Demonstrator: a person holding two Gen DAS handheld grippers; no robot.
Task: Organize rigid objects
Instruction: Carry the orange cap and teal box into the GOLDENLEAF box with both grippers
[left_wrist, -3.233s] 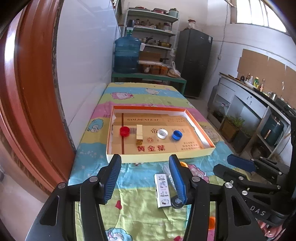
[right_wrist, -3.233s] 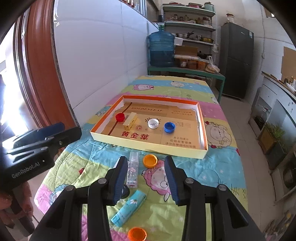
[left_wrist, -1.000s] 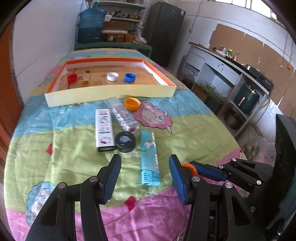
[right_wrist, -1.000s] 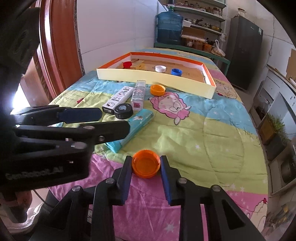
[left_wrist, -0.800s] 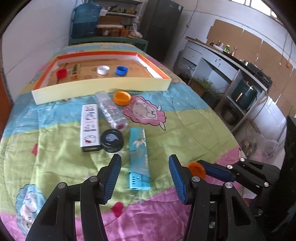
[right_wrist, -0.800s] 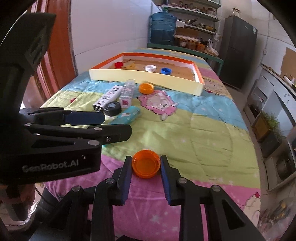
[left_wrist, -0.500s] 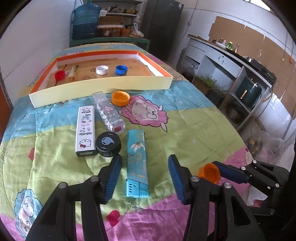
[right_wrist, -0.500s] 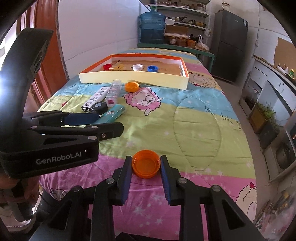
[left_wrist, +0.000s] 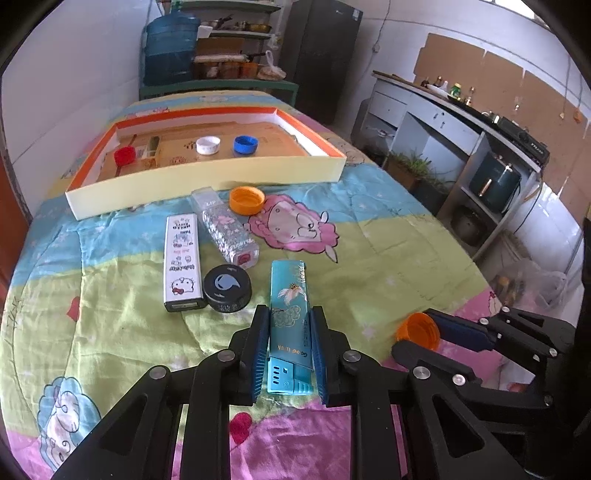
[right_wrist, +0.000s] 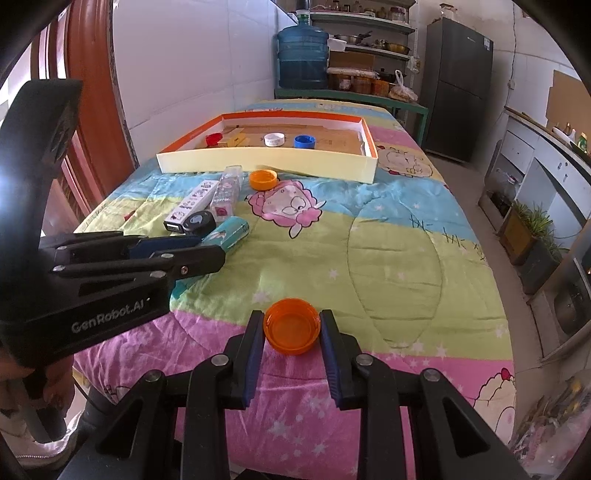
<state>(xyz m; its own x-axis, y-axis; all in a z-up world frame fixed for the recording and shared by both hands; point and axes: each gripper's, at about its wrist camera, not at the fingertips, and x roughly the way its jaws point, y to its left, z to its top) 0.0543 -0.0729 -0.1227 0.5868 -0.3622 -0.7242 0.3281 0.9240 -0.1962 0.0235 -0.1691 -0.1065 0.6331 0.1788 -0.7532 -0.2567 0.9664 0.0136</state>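
Left jaws: the left gripper (left_wrist: 288, 350) is closing on the near end of a flat turquoise rectangular case printed with a bird and clouds (left_wrist: 289, 325); both blue pads already lie along its long sides.
Why that grip: taken across the narrow width at the end nearest the camera, probably so the case can be lifted lengthwise without nudging its neighbours.
Right jaws: the right gripper (right_wrist: 291, 341) is clamped on a shallow orange plastic bottle cap (right_wrist: 291, 325), open side up, held clear above the pink border of the quilt.
Just beside the case: a round black lidded tin with a blue drop mark (left_wrist: 227, 284) sits close to its left edge; a white cartoon-printed rectangular box (left_wrist: 183, 258) touches the tin.
Further out: a clear plastic lip-gloss box with a pink floral pattern (left_wrist: 229, 229) lies slanted, and a second orange cap (left_wrist: 246, 200) rests near the tray wall.
Destination: a shallow cardboard tray with cream walls and orange rim (left_wrist: 207, 177) at the far end of the table.
Already in tray: a red cap (left_wrist: 124, 155), a white cap (left_wrist: 208, 145), a blue cap (left_wrist: 245, 144) and a small yellowish block (left_wrist: 152, 146), roughly in a row, suggesting sorted items are lined up there.
Surface: a cartoon-patterned quilt (left_wrist: 369, 236), soft enough that low items sink slightly.
Stage, as I judge it: both hands loaded or nearly so; carrying to the tray comes next.
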